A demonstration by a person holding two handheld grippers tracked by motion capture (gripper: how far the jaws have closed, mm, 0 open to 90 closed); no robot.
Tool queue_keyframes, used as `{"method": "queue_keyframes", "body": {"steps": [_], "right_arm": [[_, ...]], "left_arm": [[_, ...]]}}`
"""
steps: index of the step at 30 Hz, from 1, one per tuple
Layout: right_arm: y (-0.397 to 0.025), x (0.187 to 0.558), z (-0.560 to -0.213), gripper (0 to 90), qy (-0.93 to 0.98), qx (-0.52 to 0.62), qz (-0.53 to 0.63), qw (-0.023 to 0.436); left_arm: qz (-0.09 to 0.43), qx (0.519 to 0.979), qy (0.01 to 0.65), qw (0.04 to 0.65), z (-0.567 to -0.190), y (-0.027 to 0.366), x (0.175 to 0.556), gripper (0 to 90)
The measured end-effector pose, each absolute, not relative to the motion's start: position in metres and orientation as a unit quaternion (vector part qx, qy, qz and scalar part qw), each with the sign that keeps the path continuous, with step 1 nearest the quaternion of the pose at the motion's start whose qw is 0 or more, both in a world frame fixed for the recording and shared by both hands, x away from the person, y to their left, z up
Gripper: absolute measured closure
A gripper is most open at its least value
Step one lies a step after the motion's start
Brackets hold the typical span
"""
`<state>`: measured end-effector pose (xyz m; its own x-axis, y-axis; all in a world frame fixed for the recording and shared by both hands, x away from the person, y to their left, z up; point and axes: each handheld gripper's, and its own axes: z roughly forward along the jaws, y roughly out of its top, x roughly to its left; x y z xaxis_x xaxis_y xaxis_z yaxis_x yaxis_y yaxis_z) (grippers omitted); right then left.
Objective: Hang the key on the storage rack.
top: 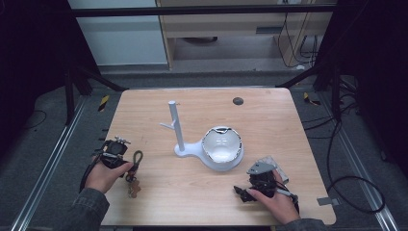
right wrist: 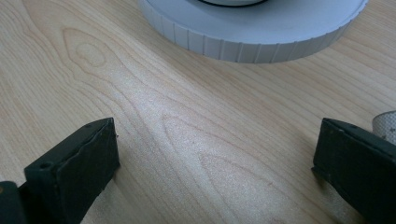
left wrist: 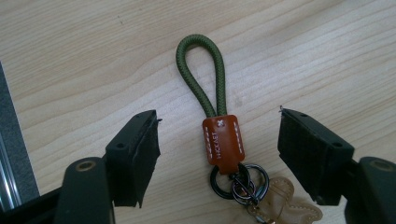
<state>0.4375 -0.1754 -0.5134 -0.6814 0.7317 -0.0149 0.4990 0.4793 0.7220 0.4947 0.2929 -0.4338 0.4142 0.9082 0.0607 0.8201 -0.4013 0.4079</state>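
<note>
A keychain (left wrist: pixel 219 140) lies flat on the wooden table (top: pixel 269 120): a green cord loop (left wrist: pixel 201 70), an orange leather tab, dark rings and a tan charm (left wrist: pixel 285 205). My left gripper (left wrist: pixel 219 149) hangs just over it, open, jaws either side of the tab. From above, the keychain (top: pixel 135 168) sits beside my left gripper (top: pixel 113 153) near the left edge. A white stand (top: pixel 177 126) with an upright post and side peg joins a round white dish (top: pixel 221 149) mid-table. My right gripper (top: pixel 250 190) is open low over bare wood at the front right; the dish's ribbed rim (right wrist: pixel 243 42) is ahead of it.
A small dark round spot (top: pixel 237 101) marks the far side of the table. A pale grey flat piece (top: pixel 269 161) lies by my right hand, its corner (right wrist: pixel 385 122) seen past the right jaw. Black frame bars and cables surround the table.
</note>
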Motion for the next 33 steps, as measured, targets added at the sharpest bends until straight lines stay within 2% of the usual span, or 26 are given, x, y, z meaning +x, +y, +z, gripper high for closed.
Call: {"method": "queue_keyframes", "body": {"steps": [4,5,10,33], "right_arm": [[-0.175,0.437,-0.513,0.2,0.844,0.367,0.357,0.161],[-0.175,0.437,-0.513,0.2,0.844,0.367,0.357,0.161],[-0.175,0.437,-0.513,0.2,0.843,0.367,0.357,0.161],[-0.175,0.437,-0.513,0.2,0.843,0.367,0.358,0.161]], "left_arm": [[0.127,0.829,0.523,0.154,-0.438,0.291,0.497,35.4],[0.123,0.830,0.522,0.153,-0.440,0.290,0.498,40.5],[0.107,0.833,0.524,0.142,-0.450,0.290,0.499,45.9],[0.100,0.837,0.520,0.138,-0.464,0.291,0.499,61.6]]}}
